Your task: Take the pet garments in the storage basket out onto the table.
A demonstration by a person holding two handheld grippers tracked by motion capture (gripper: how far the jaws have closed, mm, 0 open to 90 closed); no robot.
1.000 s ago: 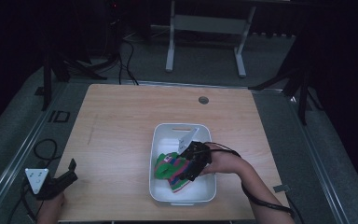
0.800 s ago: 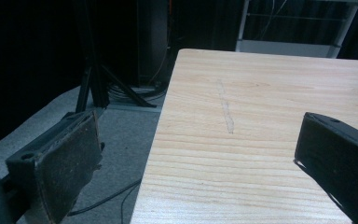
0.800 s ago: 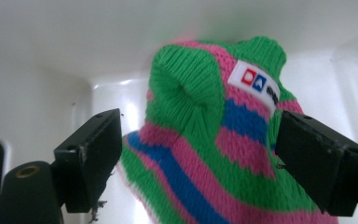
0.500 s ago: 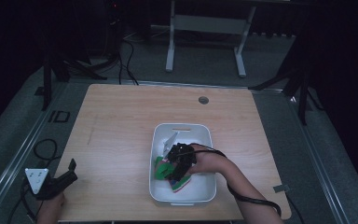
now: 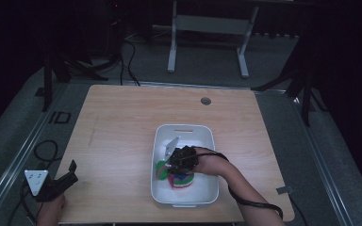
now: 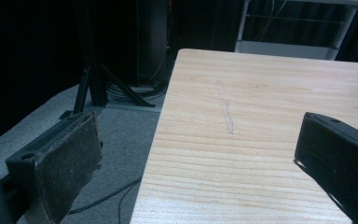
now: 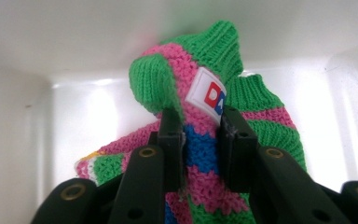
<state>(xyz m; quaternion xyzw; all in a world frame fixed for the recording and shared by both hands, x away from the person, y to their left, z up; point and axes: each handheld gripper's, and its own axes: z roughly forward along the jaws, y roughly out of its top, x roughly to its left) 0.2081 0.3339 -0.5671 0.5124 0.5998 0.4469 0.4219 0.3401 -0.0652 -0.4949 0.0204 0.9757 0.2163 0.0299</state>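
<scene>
Right gripper pinches a green, pink and blue knitted garment inside the white plastic tub, walls close around. Left gripper spread wide, straddling the wooden table edge.

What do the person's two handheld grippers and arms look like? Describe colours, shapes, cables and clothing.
Both grippers are black with two flat, blocky jaws. The left gripper carries a grey three-cornered plate. A black cable loops along the bare forearm from the right gripper; no sleeve shows.
</scene>
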